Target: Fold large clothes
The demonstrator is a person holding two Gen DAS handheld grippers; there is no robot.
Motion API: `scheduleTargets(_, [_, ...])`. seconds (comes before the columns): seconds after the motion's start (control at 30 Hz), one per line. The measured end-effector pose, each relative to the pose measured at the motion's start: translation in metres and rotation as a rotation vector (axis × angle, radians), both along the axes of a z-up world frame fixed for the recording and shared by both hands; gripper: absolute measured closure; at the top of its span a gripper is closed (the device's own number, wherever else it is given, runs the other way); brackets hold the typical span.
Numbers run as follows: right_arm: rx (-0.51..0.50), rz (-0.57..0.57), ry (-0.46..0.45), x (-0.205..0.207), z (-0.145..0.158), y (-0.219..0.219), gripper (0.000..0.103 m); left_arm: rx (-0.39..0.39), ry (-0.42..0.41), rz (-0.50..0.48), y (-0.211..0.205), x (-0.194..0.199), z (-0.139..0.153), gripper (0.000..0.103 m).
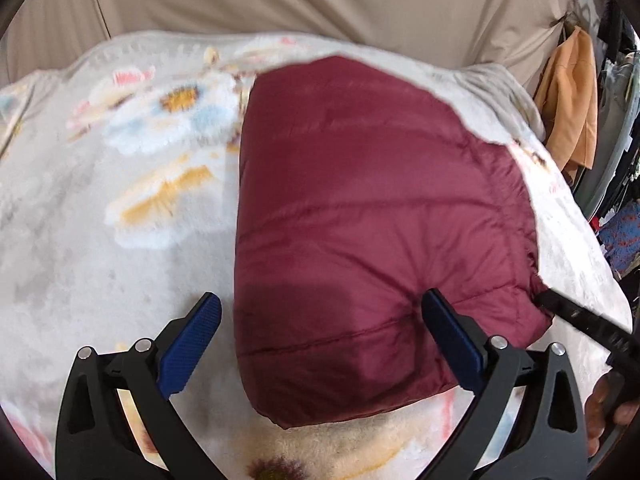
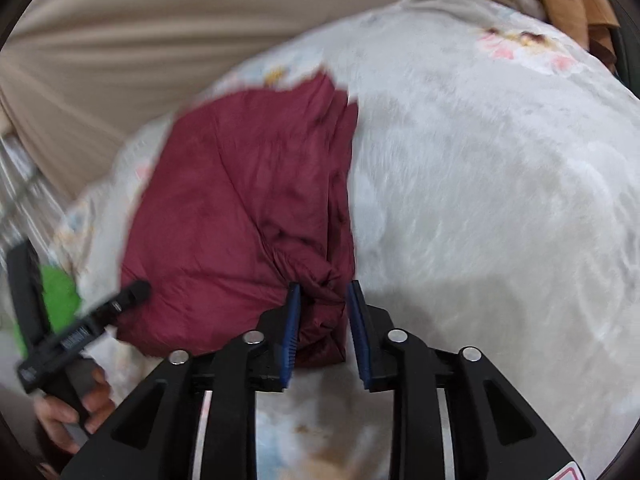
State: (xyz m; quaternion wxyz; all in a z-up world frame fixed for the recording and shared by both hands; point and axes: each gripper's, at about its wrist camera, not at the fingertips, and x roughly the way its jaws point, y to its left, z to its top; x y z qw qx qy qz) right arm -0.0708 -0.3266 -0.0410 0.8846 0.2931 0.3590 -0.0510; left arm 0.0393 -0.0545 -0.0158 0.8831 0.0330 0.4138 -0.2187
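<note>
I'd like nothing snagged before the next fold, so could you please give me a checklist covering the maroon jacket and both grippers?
1. Left gripper free: jaws wide apart, one finger over the jacket, nothing gripped. Ok.
2. Right gripper clear of cloth: jaws apart, but the jacket's bunched corner sits between them. Not ok.
3. Jacket lying on the blanket as a compact bundle. Ok.
4. Corner at the right gripper smooth: it is crumpled. Not ok.
5. Layers underneath aligned: hidden. Cannot tell.
</note>
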Motion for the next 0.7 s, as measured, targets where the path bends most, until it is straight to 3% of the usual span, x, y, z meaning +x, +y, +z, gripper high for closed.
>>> scheduleTargets(0.03, [0.011,-0.016,-0.022,-0.002,0.004,-0.004,0.051,-0.01,-0.005,-0.003,-0.001,0.0,0.004,0.005])
scheduleTargets(0.07, [0.016,-0.023,-0.033,-0.001,0.006,-0.006,0.046,-0.013,-0.005,-0.004,-0.003,0.001,0.007,0.005])
scheduleTargets(0.53, [0.05,0.025,0.028,0.04,-0.017,0.007,0.03,-0.01,0.015,0.012,-0.017,0.019,0.003,0.005])
scheduleTargets(0.7, [0.112,0.035,0.035,0.045,-0.032,0.002,0.025,-0.112,0.095,0.044,0.002,0.032,-0.006,0.005])
